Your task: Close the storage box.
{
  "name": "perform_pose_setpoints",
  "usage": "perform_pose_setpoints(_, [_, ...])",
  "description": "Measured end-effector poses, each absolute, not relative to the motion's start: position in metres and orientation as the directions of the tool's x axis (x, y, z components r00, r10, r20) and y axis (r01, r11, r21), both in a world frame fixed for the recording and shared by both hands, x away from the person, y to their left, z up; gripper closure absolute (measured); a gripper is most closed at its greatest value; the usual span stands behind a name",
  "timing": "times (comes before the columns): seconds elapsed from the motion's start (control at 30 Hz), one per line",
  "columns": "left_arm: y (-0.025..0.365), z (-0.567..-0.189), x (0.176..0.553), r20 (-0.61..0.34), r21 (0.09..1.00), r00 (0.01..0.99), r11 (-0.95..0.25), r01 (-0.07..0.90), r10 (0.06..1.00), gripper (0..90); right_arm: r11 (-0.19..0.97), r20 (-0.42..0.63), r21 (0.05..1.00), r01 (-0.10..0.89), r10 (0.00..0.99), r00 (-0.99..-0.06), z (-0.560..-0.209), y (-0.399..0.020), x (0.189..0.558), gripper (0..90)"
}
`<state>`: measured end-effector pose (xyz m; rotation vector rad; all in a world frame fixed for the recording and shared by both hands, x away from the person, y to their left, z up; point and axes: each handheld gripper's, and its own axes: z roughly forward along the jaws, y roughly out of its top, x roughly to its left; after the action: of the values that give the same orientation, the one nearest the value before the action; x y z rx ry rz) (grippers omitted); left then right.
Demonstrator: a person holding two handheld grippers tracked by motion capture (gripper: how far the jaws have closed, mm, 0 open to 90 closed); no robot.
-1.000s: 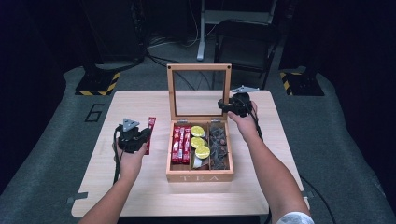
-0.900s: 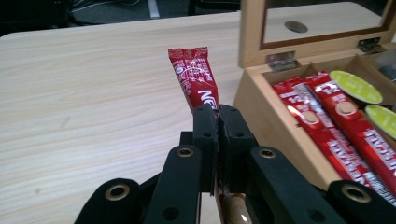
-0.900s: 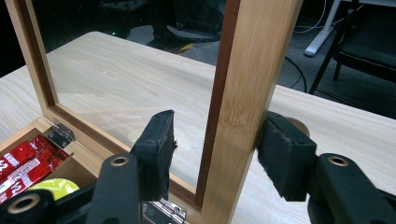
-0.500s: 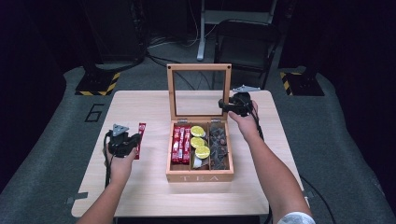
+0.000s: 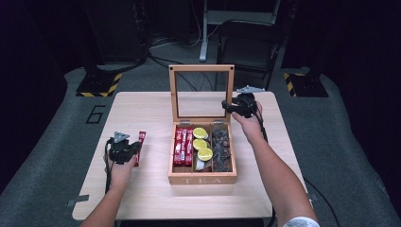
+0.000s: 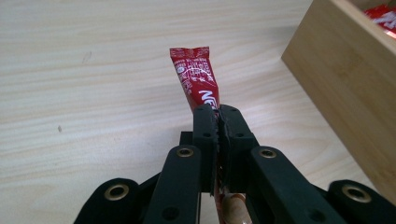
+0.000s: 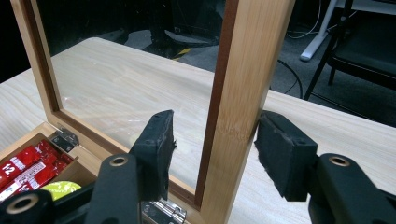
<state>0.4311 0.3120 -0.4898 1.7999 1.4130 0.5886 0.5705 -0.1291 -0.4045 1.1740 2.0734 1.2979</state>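
My left gripper (image 6: 218, 108) is shut on the lower end of a red sachet (image 6: 196, 79). The sachet sticks out ahead of the jaws, low over the table. In the high view this gripper (image 5: 136, 149) and sachet (image 5: 140, 143) are left of the wooden tea box (image 5: 202, 179). The box's glass lid (image 5: 202, 68) stands upright. My right gripper (image 7: 212, 130) straddles the lid's right side bar (image 7: 243, 70). Its right pad (image 7: 280, 149) rests against the bar. The left pad (image 7: 159, 144) stands off it in front of the glass, so the jaws are open.
The box holds red sachets (image 5: 183, 145), yellow round packs (image 5: 202, 143) and dark pieces (image 5: 222, 146) in three compartments. The box wall (image 6: 345, 79) is close on the right of the held sachet. Bare tabletop (image 5: 142, 109) lies left of and behind the box.
My left hand has carried the red sachet left, away from the box, and lower toward the table. The right gripper has stayed at the lid.
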Motion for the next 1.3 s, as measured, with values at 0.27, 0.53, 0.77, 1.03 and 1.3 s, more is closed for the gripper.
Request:
perform_pose_setpoints(0.27, [0.317, -0.505, 0.43, -0.1, 0.772, 0.269, -0.096, 0.629, 0.958, 85.8, 0.195, 0.089, 0.881, 0.432, 0.828, -0.554, -0.403, -0.131, 0.571, 45.9])
perform_pose_setpoints(0.53, [0.327, -0.514, 0.429, -0.105, 0.761, 0.243, -0.079, 0.644, 0.964, 76.7, 0.207, 0.073, 0.883, 0.422, 0.827, -0.557, -0.398, -0.131, 0.571, 45.7])
perform_pose_setpoints(0.77, [0.33, -0.509, 0.426, -0.106, 0.767, 0.229, -0.067, 0.639, 0.968, 70.7, 0.2, 0.081, 0.883, 0.424, 0.826, -0.558, -0.395, -0.13, 0.574, 44.6])
perform_pose_setpoints(1.03, [0.321, -0.497, 0.424, -0.09, 0.793, 0.231, -0.071, 0.606, 0.969, 57.7, 0.199, 0.083, 0.88, 0.431, 0.829, -0.553, -0.396, -0.129, 0.575, 45.3])
perform_pose_setpoints(1.3, [0.31, -0.482, 0.424, -0.086, 0.811, 0.266, -0.087, 0.579, 0.96, 55.8, 0.201, 0.087, 0.875, 0.44, 0.829, -0.553, -0.392, -0.132, 0.572, 53.0])
